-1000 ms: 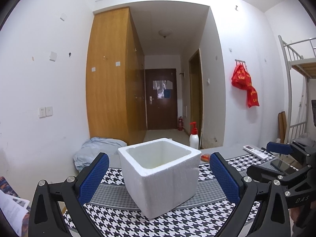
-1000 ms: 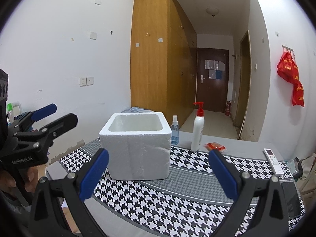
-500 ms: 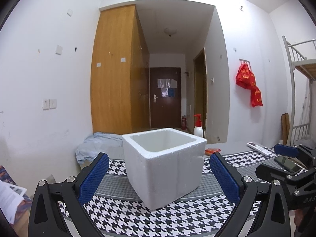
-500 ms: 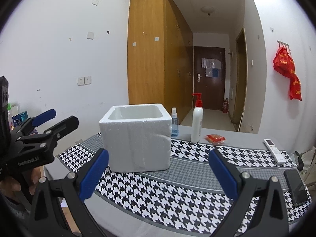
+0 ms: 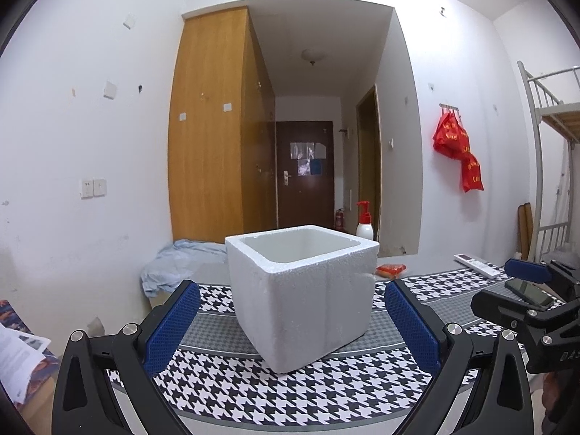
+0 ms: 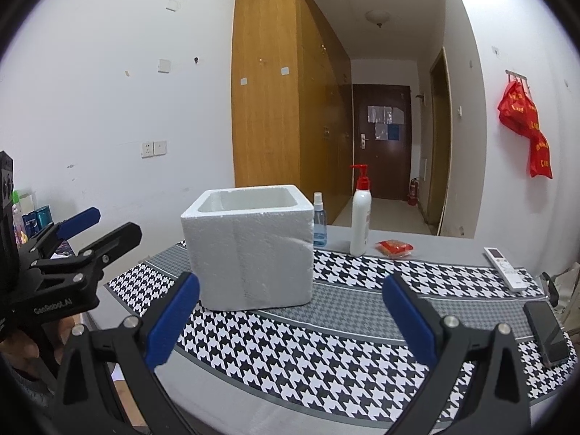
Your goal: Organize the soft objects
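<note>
A white foam box (image 5: 304, 293) stands open-topped on the houndstooth table cloth (image 5: 224, 380); it also shows in the right wrist view (image 6: 250, 246). My left gripper (image 5: 290, 322) is open and empty, its blue pads either side of the box and just short of it. My right gripper (image 6: 290, 319) is open and empty, low over the cloth, to the right of the box. A small red soft packet (image 6: 394, 247) lies behind on the table. A pale blue cloth bundle (image 5: 177, 264) lies beyond the table's left end.
A white pump bottle (image 6: 360, 217) and a small blue spray bottle (image 6: 319, 224) stand behind the box. A white remote (image 6: 505, 268) and a black phone (image 6: 545, 333) lie at the right. Each gripper shows in the other's view (image 5: 525, 308) (image 6: 72, 253).
Both cameras have dropped lower and tilted up, so the box sits lower in view and its inside is less visible. Both grippers stayed open.
</note>
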Action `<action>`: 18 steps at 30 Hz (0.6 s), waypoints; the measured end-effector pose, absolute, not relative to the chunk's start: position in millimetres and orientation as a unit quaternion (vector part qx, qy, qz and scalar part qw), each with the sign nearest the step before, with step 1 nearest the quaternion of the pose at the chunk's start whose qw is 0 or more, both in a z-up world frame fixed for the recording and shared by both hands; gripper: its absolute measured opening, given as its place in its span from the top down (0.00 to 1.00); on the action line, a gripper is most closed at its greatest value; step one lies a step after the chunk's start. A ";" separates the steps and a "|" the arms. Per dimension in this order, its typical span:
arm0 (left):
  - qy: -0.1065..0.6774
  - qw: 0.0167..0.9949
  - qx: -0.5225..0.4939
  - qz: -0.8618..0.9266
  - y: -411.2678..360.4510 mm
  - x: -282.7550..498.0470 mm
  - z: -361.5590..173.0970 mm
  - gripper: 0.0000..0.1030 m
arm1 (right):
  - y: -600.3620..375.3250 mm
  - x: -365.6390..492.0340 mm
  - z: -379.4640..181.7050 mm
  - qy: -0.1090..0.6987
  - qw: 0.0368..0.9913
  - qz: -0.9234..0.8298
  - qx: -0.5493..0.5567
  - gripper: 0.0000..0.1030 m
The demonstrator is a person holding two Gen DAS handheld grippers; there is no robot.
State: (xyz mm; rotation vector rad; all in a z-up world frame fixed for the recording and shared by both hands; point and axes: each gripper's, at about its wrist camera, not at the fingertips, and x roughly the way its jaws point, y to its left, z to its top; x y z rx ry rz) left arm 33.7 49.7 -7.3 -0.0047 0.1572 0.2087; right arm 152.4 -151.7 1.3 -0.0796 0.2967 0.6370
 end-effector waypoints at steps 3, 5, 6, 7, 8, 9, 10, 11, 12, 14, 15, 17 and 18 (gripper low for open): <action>0.079 0.992 -0.002 0.103 49.0 33.1 -7.5 0.01 | -151.8 152.4 0.6 0.147 0.938 0.310 -0.040 0.01; 0.078 0.992 -0.002 0.102 48.4 31.8 -7.8 0.01 | -151.8 152.7 0.4 0.147 0.939 0.309 -0.040 0.01; 0.079 0.992 -0.002 0.100 48.4 31.7 -8.1 0.01 | -151.7 152.5 0.4 0.147 0.939 0.308 -0.041 0.01; 0.080 0.992 -0.002 0.100 49.0 32.1 -8.2 0.01 | -151.6 152.6 0.4 0.147 0.939 0.308 -0.041 0.01; 0.081 0.992 -0.002 0.101 49.1 32.0 -8.2 0.01 | -151.5 152.9 0.2 0.148 0.939 0.308 -0.041 0.01; 0.082 0.992 -0.002 0.100 49.2 31.8 -8.6 0.01 | -151.1 153.0 -0.1 0.148 0.939 0.308 -0.041 0.01; 0.083 0.992 -0.002 0.099 49.1 32.2 -8.4 0.01 | -150.5 153.1 -0.6 0.149 0.939 0.307 -0.041 0.01; 0.084 0.992 -0.002 0.098 48.8 32.4 -8.9 0.01 | -150.1 153.3 -1.0 0.150 0.939 0.307 -0.042 0.01; 0.086 0.991 0.000 0.098 48.7 33.0 -9.1 0.01 | -149.9 153.3 -1.4 0.150 0.939 0.307 -0.042 0.01; 0.088 0.991 -0.001 0.099 49.7 33.6 -9.4 0.01 | -150.1 153.2 -1.5 0.151 0.939 0.307 -0.042 0.01; 0.090 0.991 -0.003 0.099 50.7 33.6 -9.3 0.01 | -150.1 153.0 -1.5 0.151 0.939 0.306 -0.042 0.01; 0.090 0.991 -0.003 0.100 51.2 34.4 -8.6 0.01 | -149.8 152.2 -1.2 0.150 0.939 0.307 -0.043 0.01; 0.090 0.991 -0.003 0.100 51.1 34.6 -8.5 0.01 | -149.6 152.2 -1.4 0.150 0.939 0.307 -0.043 0.01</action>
